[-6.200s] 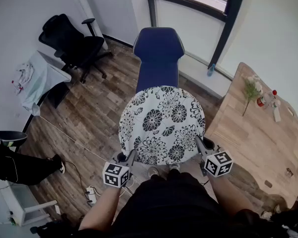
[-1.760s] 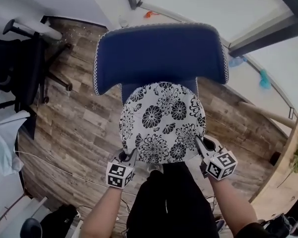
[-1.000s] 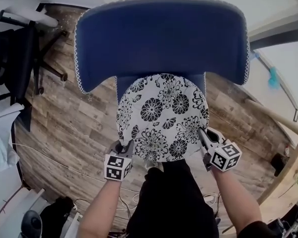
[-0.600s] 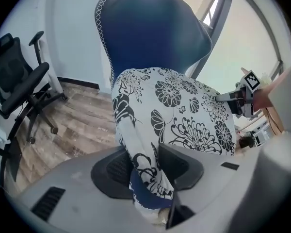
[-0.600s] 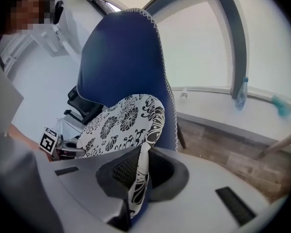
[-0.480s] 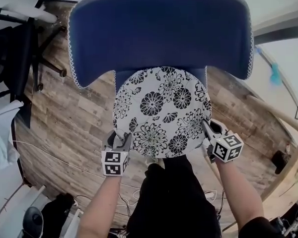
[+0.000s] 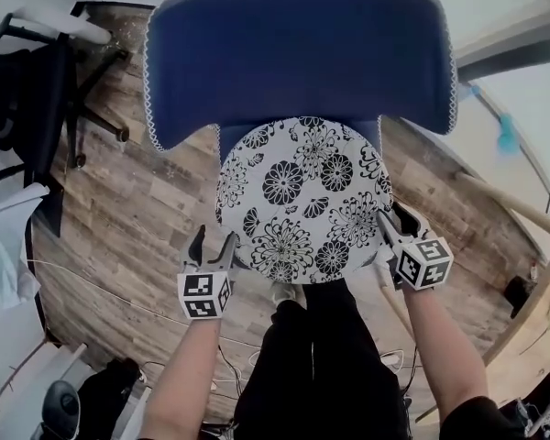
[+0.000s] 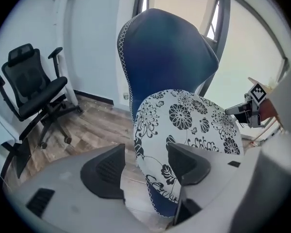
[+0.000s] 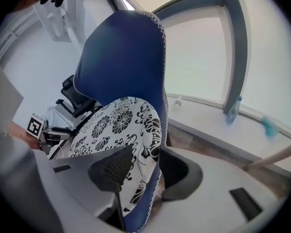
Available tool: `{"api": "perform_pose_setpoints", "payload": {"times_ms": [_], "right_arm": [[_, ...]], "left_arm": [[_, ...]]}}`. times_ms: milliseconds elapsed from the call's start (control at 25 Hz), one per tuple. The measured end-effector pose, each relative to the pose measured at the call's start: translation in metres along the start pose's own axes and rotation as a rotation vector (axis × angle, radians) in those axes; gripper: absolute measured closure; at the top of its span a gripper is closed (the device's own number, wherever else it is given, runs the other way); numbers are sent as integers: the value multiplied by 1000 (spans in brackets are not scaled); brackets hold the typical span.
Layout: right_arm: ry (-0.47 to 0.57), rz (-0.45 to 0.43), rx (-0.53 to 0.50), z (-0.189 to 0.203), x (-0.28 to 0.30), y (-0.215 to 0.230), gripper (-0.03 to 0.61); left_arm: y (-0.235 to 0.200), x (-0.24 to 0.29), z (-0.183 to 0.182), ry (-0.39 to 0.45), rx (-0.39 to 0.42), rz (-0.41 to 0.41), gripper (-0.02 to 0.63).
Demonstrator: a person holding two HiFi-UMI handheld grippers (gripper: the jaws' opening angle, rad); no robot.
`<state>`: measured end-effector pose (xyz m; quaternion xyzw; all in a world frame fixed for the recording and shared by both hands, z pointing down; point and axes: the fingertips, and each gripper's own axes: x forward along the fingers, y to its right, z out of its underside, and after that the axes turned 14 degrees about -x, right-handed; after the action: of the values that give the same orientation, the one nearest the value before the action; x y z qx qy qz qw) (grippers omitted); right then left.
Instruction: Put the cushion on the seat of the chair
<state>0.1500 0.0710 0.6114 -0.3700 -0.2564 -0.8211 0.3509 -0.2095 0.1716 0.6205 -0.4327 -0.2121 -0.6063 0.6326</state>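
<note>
Left hand-held gripper (image 7: 212,244): your jaws stand wide, having just been opening. The left pad is clear of the cloth, and the right pad sits over the cushion's near rim, with no squeeze on it that I can see.
Right hand-held gripper (image 7: 396,223): it is wide too, the jaws having just been opening. The rim on that side runs between the two pads, with one pad above the printed top and the other below the edge.
Cushion (image 7: 301,198): round and white with black flowers, it lies flat between your two hand-held grippers and just ahead of them, on the blue seat. Its far edge is up against the foot of the backrest.
Chair (image 7: 298,53): its blue backrest, edged with white stitching, rises straight beyond the cushion, ahead of both hand-held grippers.
Floor (image 7: 119,218): wood planks lie under and to the outside of your left hand-held gripper.
Office chair (image 8: 31,89): this black chair on castors stands well off to the left of your left hand-held gripper.
Bottle (image 9: 231,111): it is upright on the window ledge, far ahead and to the right of your right hand-held gripper.
</note>
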Motion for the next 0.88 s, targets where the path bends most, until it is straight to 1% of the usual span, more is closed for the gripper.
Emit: {"api": "perform_pose_setpoints", "payload": {"times_ms": [120,240,440,680,800,880], "right_arm": [[32,28,2,-12,-13,2,403],[88,44,-4,-29,-32,-3,405],[169,51,-71,-61,-67,-23,405],[286,82,-162,-116,-121,-50,405],[350,99,-175,-146,-144,-55,405],[371,101,-174,-157,-162,-64,405]], "left_arm": [[6,-9,-14,31,11,15,356],[14,-24,-29,73,5,25,356],[34,-55,-59,136,24,58,356],[51,-102,-108,232,77,83,356],[62,-122,-137,298,94,104,356],[68,-141,-144,319,97,116,356]]}}
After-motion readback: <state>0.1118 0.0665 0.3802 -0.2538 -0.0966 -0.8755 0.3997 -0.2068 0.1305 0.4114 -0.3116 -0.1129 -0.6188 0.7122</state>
